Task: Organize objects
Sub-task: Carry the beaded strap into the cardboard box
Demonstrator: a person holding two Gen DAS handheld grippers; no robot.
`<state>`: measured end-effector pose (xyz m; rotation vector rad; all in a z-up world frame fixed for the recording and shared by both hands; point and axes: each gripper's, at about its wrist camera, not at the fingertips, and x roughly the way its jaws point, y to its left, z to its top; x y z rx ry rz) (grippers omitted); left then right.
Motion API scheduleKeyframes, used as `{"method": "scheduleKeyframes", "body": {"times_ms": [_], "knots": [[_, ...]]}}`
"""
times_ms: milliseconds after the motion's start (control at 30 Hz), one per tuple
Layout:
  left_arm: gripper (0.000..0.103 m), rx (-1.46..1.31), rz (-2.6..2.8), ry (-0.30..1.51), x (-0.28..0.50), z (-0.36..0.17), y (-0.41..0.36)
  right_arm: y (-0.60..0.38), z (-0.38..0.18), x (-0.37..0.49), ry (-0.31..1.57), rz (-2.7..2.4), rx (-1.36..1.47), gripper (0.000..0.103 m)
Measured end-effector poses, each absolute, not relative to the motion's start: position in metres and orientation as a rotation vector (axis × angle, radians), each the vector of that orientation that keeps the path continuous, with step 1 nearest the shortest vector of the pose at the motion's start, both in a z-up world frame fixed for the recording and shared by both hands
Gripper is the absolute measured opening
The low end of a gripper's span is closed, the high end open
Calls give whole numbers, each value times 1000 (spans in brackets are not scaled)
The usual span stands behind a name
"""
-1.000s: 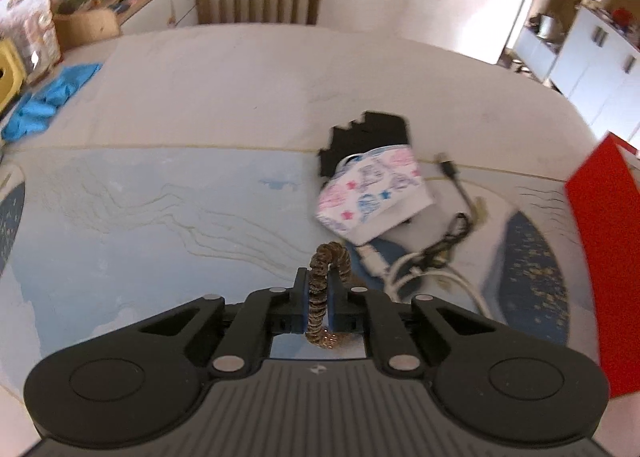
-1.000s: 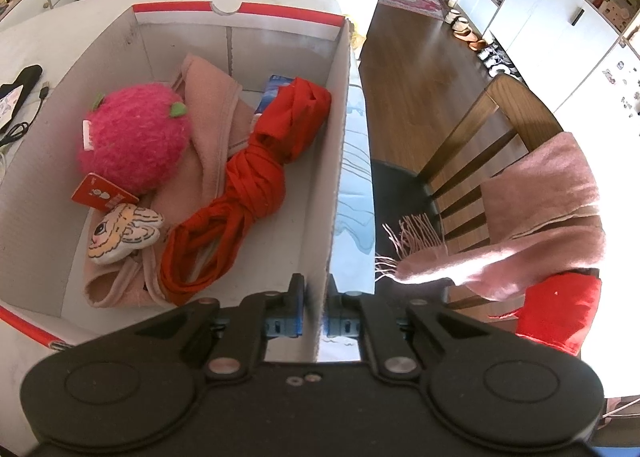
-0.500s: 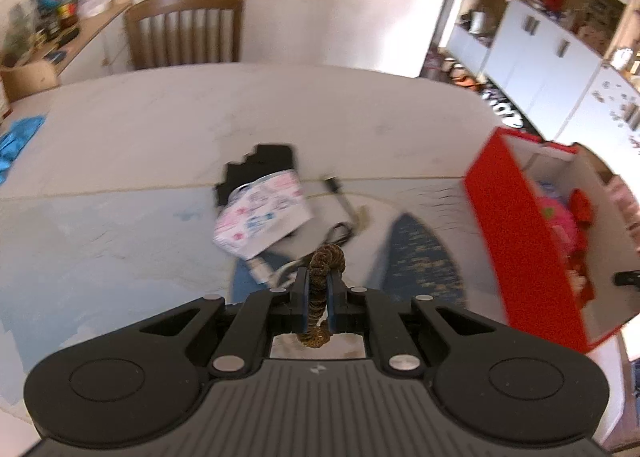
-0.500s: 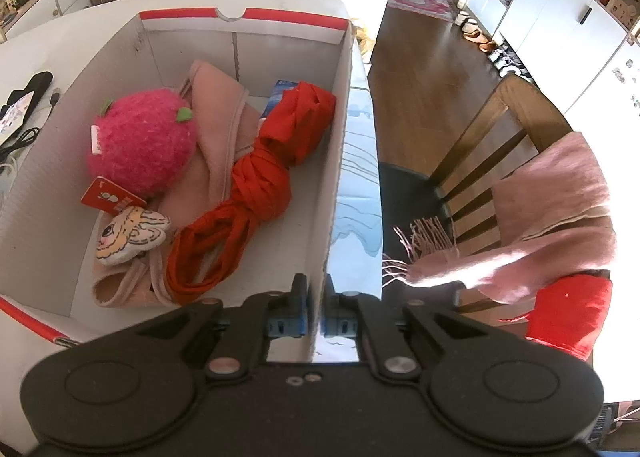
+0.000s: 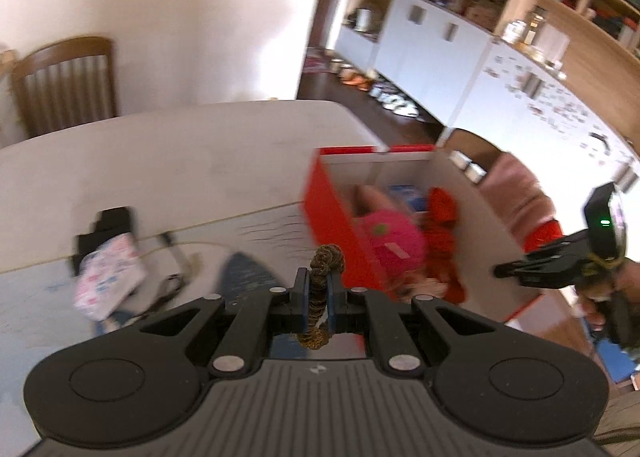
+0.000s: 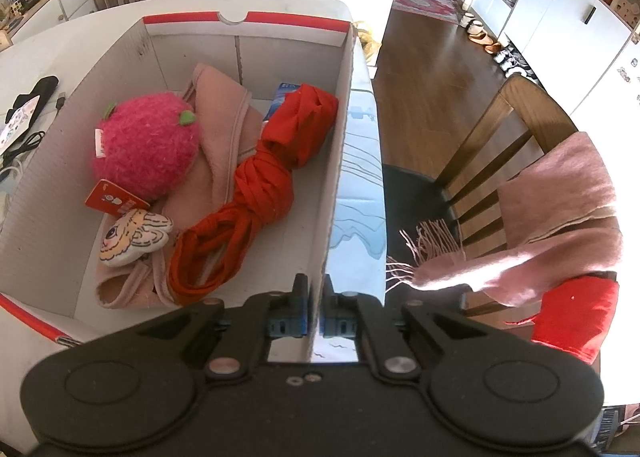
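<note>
We hold a brown scrunchie [image 5: 322,289] clamped in our left gripper [image 5: 319,293], above the table just short of the red box [image 5: 334,213], whose wall our right gripper [image 6: 316,311] pinches; releasing early could drop it outside.

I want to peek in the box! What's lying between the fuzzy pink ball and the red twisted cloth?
In the right wrist view, a folded pink cloth lies between the fuzzy pink ball and the red twisted cloth, inside the box.
</note>
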<state>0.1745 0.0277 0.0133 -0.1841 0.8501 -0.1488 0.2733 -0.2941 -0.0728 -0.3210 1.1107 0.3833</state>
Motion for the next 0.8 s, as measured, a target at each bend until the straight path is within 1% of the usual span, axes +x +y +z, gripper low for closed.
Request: {"method": "scheduleKeyframes", "body": {"times_ms": [267,567,800], "knots": [[7,-97,-304,874,203,12,-42,-294,-74,274,1108,390,-321,4],[7,-89,-434,955,236,-14,-104,-295,-74,273,1106,398,-314,4],[7,-124,-502,1039,253,-42,-135,-296,-73,275,1105,398,-307,4]]}}
